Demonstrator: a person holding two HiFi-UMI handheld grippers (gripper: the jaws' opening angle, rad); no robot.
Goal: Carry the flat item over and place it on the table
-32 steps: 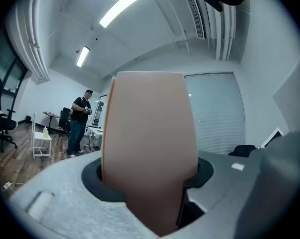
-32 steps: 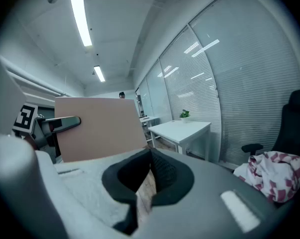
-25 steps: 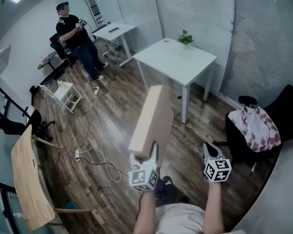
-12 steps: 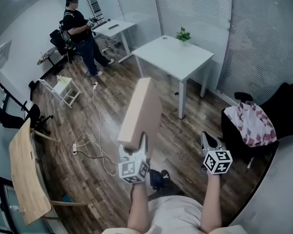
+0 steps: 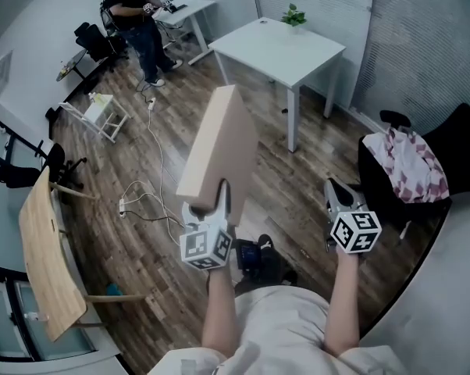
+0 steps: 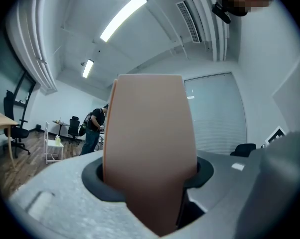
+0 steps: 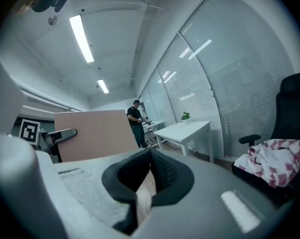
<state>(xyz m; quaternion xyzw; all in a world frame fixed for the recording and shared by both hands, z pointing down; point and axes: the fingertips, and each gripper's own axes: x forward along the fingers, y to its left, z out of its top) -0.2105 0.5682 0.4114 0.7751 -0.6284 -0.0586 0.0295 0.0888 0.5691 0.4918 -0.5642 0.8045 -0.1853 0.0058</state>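
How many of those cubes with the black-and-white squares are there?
2. One cube sits on the left gripper, whose jaws hold the board. The other cube sits on the right gripper. None seems hidden.

Dark wood-plank floor (image 5: 297,186) fills the middle. A white surface (image 5: 278,45) stands upper centre, slatted blinds (image 5: 422,37) upper right, a black chair (image 5: 465,135) at right, a pale wooden tabletop (image 5: 44,264) lower left. Strip lights (image 6: 122,18) glow overhead.
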